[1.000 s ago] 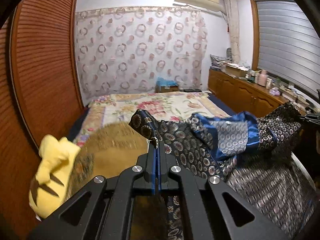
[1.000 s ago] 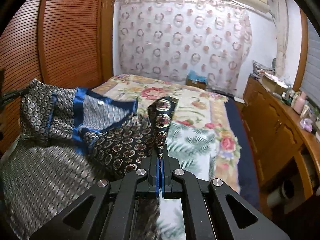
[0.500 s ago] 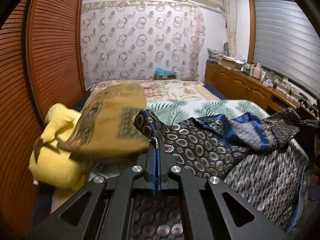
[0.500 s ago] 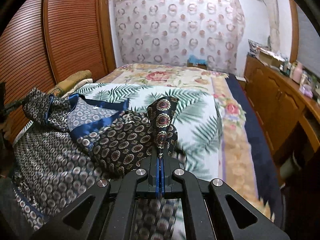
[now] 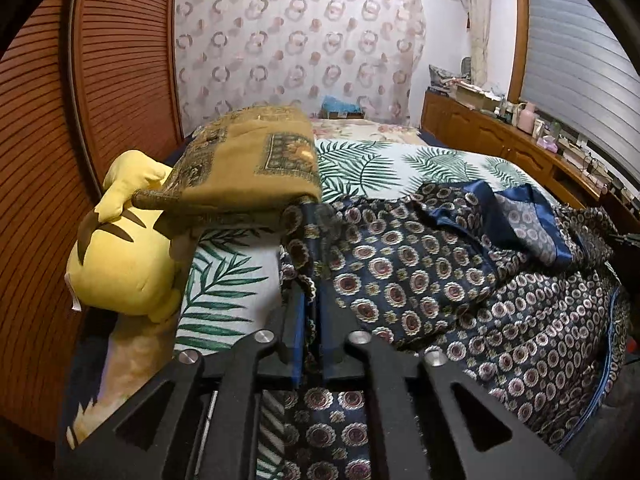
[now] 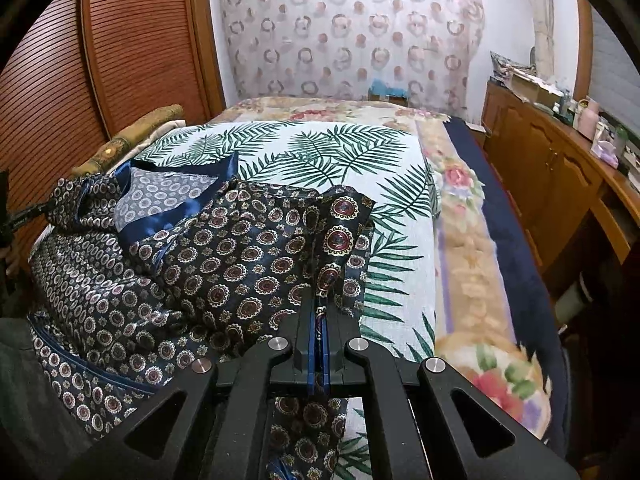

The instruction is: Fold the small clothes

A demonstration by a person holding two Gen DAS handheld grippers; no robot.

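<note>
A dark navy garment [image 5: 420, 280] with round medallions and a shiny blue lining lies crumpled on the palm-leaf sheet [image 5: 224, 280]. In the left wrist view my left gripper [image 5: 312, 292] sits at the garment's left corner. Its jaws are opening, with a narrow gap between the pads and a blurred fold of cloth loose in that gap. In the right wrist view my right gripper [image 6: 319, 308] is shut on the garment [image 6: 224, 256] at its right corner, which stands up in a pinched fold over the sheet [image 6: 320, 152].
A yellow plush toy [image 5: 120, 256] and a folded brown blanket [image 5: 256, 164] lie at the bed's left edge by the wooden slatted doors [image 5: 48, 160]. A wooden cabinet [image 6: 560, 168] with clutter on top runs along the right. A floral bedspread [image 6: 472, 264] shows beyond the sheet.
Both grippers have come forward and down, lowering the garment onto the palm-leaf sheet. The left jaws, shut on the corner before, now stand slightly apart.
</note>
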